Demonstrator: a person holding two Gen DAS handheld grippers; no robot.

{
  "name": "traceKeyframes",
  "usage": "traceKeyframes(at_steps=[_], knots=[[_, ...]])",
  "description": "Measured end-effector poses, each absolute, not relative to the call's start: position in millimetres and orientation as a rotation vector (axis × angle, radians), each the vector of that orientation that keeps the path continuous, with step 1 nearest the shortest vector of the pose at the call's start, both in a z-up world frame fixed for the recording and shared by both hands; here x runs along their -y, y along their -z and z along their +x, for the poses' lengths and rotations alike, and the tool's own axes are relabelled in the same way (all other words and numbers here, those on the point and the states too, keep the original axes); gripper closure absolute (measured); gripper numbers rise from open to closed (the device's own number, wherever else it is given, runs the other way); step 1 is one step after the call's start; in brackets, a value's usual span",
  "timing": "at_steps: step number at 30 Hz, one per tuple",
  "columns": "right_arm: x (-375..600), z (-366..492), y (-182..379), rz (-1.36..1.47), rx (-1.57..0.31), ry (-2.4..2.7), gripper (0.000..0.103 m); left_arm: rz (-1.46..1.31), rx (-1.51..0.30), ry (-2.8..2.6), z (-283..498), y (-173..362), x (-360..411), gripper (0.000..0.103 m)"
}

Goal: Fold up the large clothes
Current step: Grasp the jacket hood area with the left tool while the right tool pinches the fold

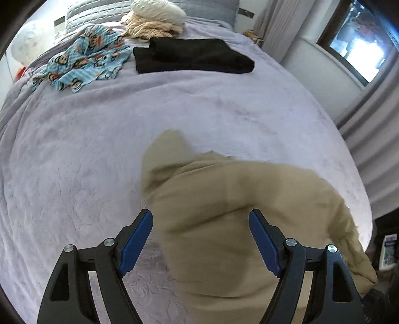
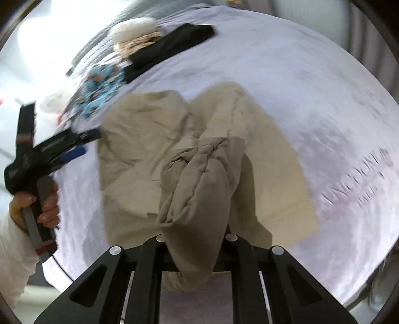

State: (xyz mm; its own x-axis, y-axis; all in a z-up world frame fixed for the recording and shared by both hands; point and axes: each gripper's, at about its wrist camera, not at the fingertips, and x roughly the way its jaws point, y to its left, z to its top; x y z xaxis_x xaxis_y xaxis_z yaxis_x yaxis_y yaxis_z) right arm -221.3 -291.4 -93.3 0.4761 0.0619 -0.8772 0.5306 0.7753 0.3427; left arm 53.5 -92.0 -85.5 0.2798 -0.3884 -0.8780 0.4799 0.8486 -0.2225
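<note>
Beige garment [image 2: 174,154] on bed [image 1: 74,162]: bunched fold clamped in right tool [image 2: 197,239]. Left tool [image 1: 200,239] jaws apart, above garment's edge, nothing between.

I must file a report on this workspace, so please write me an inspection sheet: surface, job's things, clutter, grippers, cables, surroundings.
Surface: bed with a lilac fleece cover, printed lettering near one edge.
Job's things: beige garment, crumpled, partly lifted.
Clutter: black folded garment, blue monkey-print cloth, cream pile at the far end.
Grippers: left gripper open above the beige garment, holding nothing; right gripper shut on a bunched fold of it.
Cables: one thin dark cable below the left hand.
Surroundings: curtains, window.
</note>
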Motion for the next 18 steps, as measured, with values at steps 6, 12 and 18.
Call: traceKeyframes(at_steps=[6, 12, 18], knots=[[315, -251, 122, 0.742, -1.066, 0.376, 0.089, 0.121, -1.170, 0.597, 38, 121, 147, 0.023], [350, -273, 143, 0.942, -1.053, 0.268, 0.088, 0.172, -1.168, 0.564, 34, 135, 181, 0.023], [395, -282, 87, 0.916, -0.928, 0.169, 0.076, 0.141, -1.191, 0.550, 41, 145, 179, 0.023]])
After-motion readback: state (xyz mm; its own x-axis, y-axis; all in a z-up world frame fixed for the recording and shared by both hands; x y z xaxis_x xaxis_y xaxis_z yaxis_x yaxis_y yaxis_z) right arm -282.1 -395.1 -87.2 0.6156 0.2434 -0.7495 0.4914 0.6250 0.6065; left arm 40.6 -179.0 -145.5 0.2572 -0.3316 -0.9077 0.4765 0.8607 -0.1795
